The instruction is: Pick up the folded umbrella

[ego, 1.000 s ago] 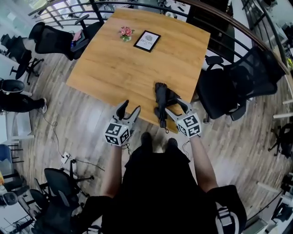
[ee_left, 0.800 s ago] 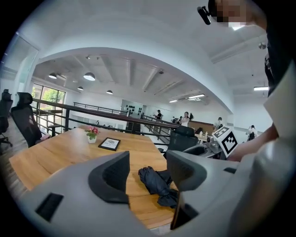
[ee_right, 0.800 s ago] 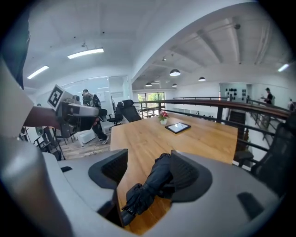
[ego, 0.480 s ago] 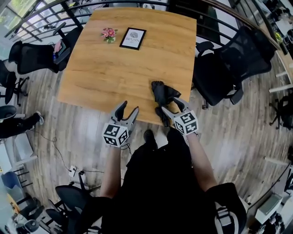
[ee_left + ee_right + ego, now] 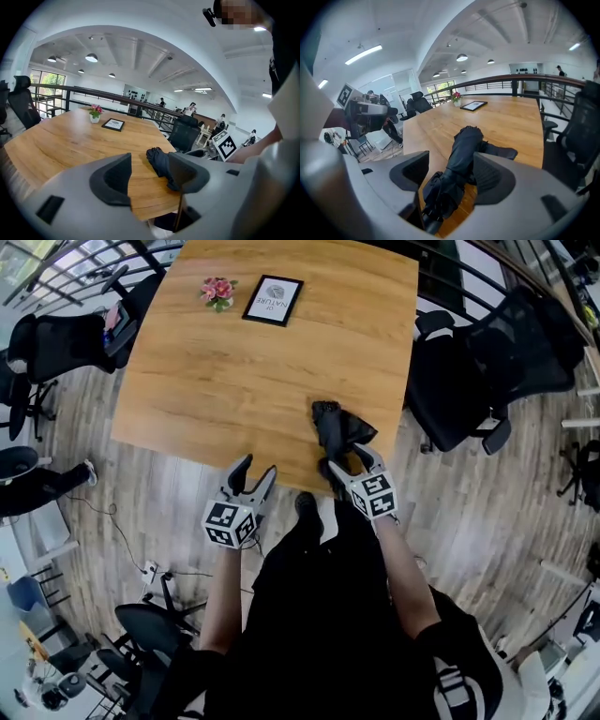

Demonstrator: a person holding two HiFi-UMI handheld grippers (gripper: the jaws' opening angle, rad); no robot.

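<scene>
The folded umbrella [image 5: 332, 430] is black and loosely bunched, with a flap of fabric spilling out to its right side. It lies on the wooden table [image 5: 253, 381] near the right corner on the person's side, its near end reaching the table's edge. The left gripper [image 5: 258, 465] hovers at that same edge, well to the left of the umbrella, jaws spread with only bare tabletop between them. The right gripper [image 5: 352, 463] has its jaws spread wide too, one on each side of the umbrella's near end, and the pads do not squeeze it.

The table is pale oak with a long grain, standing on a grey plank floor [image 5: 150, 512] in an open office with a dark railing [image 5: 511, 79] behind. A black office chair [image 5: 66, 338] sits at the far left, then a small pot of pink flowers [image 5: 217, 290] and a framed card [image 5: 274, 300] at the far side of the table, and more black mesh chairs [image 5: 497, 371] crowd the right edge, close to the umbrella's corner
</scene>
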